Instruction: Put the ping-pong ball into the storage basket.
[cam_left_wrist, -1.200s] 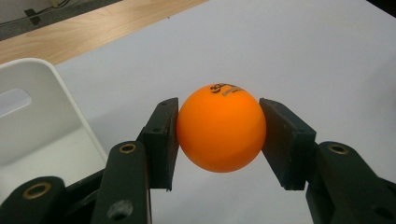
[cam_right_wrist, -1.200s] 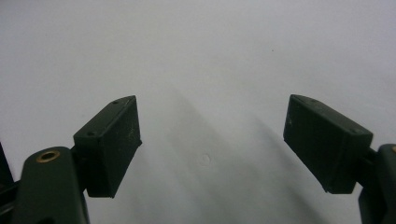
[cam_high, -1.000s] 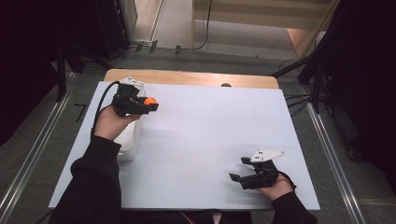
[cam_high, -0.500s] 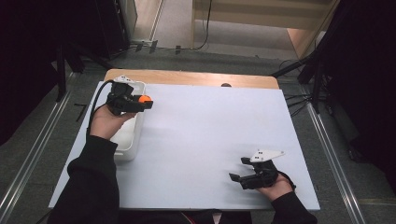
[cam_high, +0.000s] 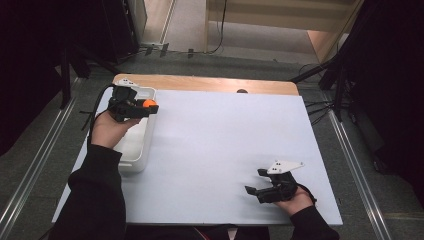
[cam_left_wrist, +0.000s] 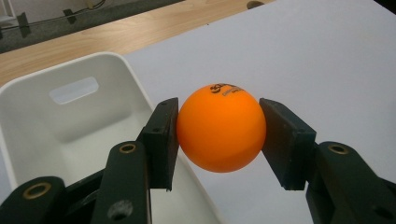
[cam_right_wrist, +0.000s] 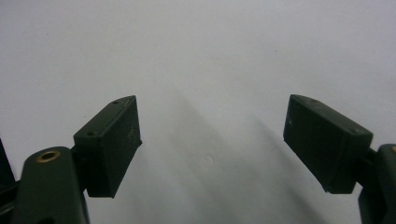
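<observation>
High view: white table (cam_high: 225, 150), its near edge cut off by the person's dark sleeves. White bin (cam_high: 134, 145) at the table's left, long axis running away from the person, partly hidden by the left hand (cam_high: 107, 131). Left gripper (cam_high: 148, 106), jaws pointing right, is clamped on an orange ball (cam_left_wrist: 220, 127) above the bin's right rim; the ball's black print faces up, illegible. Right gripper (cam_right_wrist: 210, 144) rests near the front right, jaws spread wide apart over bare table.

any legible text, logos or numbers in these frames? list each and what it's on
Nothing readable.
Orange ball, held in the left gripper: small dark print near its top, too small and foreshortened to read.
White bin, white table sheet, right gripper: no markings visible.
</observation>
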